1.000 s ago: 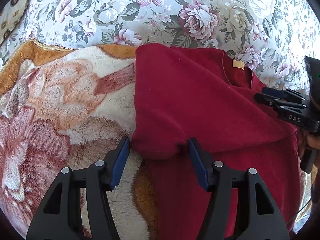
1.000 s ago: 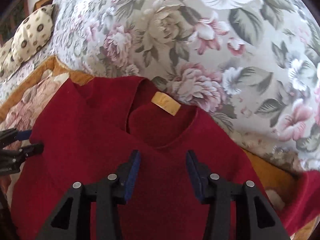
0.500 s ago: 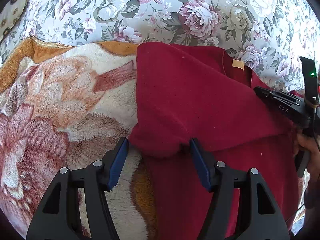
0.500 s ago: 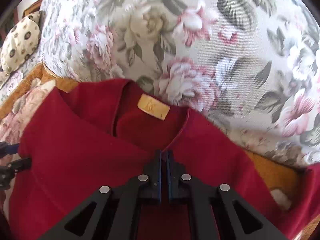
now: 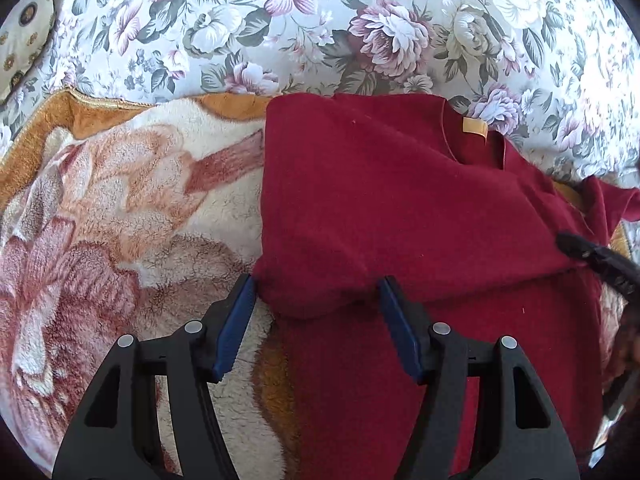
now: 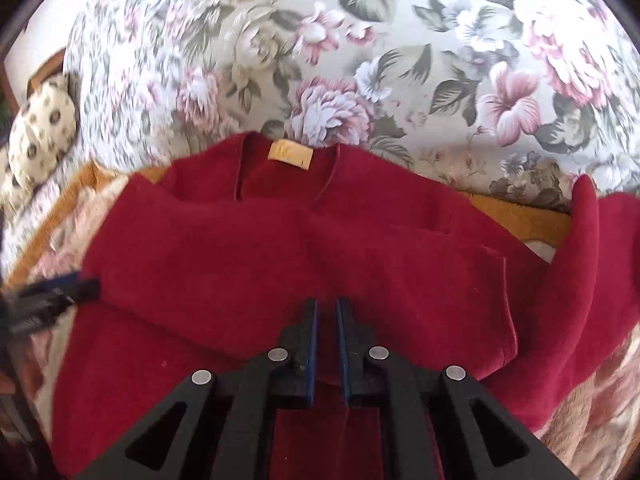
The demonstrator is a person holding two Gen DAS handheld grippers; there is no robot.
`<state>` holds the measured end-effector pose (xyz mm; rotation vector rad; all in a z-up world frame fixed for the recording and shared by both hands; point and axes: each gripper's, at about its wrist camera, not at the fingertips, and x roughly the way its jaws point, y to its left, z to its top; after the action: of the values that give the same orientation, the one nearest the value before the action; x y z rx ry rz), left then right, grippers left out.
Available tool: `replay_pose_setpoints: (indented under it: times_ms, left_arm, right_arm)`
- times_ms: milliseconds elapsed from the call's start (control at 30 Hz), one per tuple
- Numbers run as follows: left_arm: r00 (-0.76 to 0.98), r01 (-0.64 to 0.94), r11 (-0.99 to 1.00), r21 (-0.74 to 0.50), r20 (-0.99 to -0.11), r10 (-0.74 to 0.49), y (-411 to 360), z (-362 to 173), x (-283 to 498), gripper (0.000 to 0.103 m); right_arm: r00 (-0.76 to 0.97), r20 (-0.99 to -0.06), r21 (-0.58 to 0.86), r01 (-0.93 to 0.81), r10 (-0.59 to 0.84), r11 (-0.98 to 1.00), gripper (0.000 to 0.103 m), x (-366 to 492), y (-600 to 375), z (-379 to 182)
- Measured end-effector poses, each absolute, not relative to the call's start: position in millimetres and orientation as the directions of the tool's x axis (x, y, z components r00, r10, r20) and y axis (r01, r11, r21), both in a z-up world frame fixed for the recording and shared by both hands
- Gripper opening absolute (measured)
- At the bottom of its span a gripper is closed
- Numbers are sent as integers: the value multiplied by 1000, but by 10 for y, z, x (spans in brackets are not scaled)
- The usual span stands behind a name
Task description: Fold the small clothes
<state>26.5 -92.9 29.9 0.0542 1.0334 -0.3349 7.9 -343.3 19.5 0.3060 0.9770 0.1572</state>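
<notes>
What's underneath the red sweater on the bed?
The red sweater lies on a plush floral blanket, which shows along its left edge. Beyond its collar is a flowered bedspread. Anything else under it is covered.

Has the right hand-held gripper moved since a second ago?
Yes. The right hand-held gripper has shifted right along the red top, away from its yellow neck label.

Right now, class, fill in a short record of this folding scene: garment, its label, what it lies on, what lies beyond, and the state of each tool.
garment: dark red top, one side folded over its front, the other sleeve spread out
label: yellow tag inside the neckline
surface: fleece blanket, cream and rust with orange border
beyond: floral bedspread
left tool: wide apart, astride the corner of the folded flap
right tool: nearly shut, jaws opening, red cloth between them
</notes>
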Motion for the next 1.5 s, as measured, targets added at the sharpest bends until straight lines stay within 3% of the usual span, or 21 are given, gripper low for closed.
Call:
replay_pose_setpoints:
  times_ms: [100,167,233,367,667,700,767,833,1000,1200,1333,1433,1500]
  left_arm:
    - [474,299,944,-137,-838,-271,-896,355,239,63]
    - [482,294,939,-179,-820,-307,-842,407,222,63]
    - [495,289,931,-222,-798,-344,-798,468,205,65]
    - [528,295,925,-241,-766,-367,-789,531,184,67]
    - [515,315,924,-215,-779,-357,-868,460,188,67]
    - [513,316,925,-213,-781,-355,-862,450,189,67]
    - [515,310,926,-217,-780,-356,-842,453,193,67]
    - [520,304,924,-231,-773,-364,-808,471,197,67]
    - [548,279,920,-274,-742,-387,-689,562,185,67]
    - [558,241,897,-371,-703,-441,-499,623,202,67]
    - [545,207,883,-420,-701,-461,-414,567,273,67]
    - [528,190,879,-436,-710,-466,-389,506,328,67]
    - [514,191,874,-446,-713,-476,-390,478,342,67]
  right_arm:
    - [642,-746,332,130,176,934,17,-160,-3856,444]
    - [676,-735,310,260,57,914,34,-347,-4313,569]
    - [669,-741,288,395,-59,872,43,-499,-4754,606]
    - [616,-761,261,577,-203,774,43,-643,-5517,556]
    - [645,-733,320,607,-217,727,43,-300,-5977,393]
    - [640,-734,316,618,-227,720,42,-259,-6016,365]
    - [630,-736,307,635,-246,709,17,-224,-6105,363]
    - [634,-732,301,629,-249,717,6,-219,-6119,437]
    - [771,-617,313,425,-158,849,6,-306,-5587,1142]
    - [843,-514,294,-1,159,956,6,-133,-3947,1726]
    - [746,-555,321,-217,369,922,6,173,-2745,1304]
    - [556,-717,299,-300,421,906,14,409,-2101,709]
    - [480,-753,326,-323,451,888,15,399,-1975,473]
